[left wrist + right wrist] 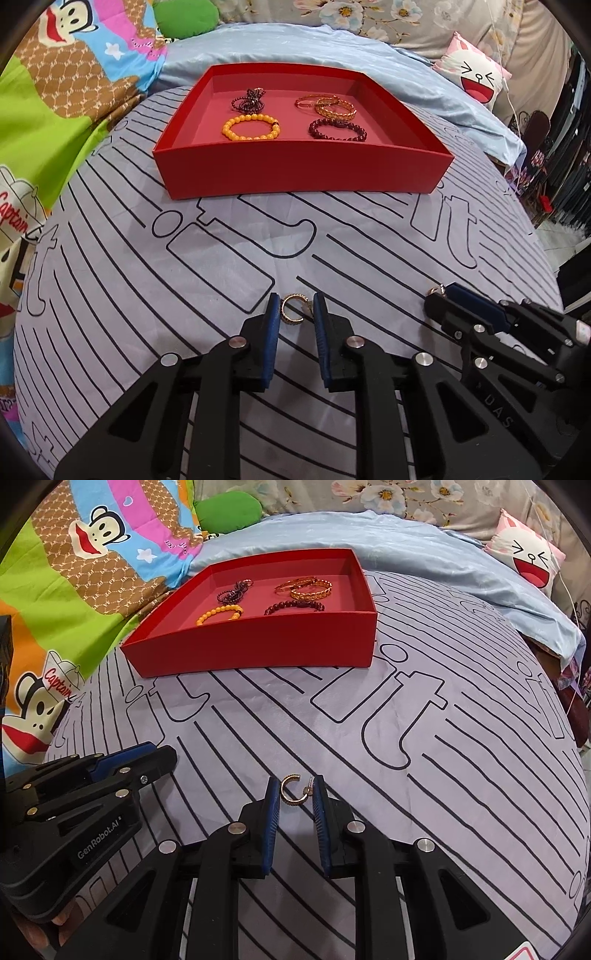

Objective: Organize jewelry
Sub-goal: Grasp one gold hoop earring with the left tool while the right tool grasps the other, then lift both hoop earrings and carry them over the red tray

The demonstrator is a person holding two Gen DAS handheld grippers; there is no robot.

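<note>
Ahead of my tool, the bed's striped lavender sheet [229, 258] carries a red tray [295, 173]; a pale blue quilt [280, 44] lies beyond it.

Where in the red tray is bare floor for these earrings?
Bare floor: the strip between the yellow bracelet and the dark red bracelet, and left of the yellow one, beside the wall of the red tray. Crowded: back right, where the gold bangles overlap.

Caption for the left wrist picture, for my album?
Left tool grips a gold hoop earring; red tray of bracelets sits beyond on striped bedding.
</note>
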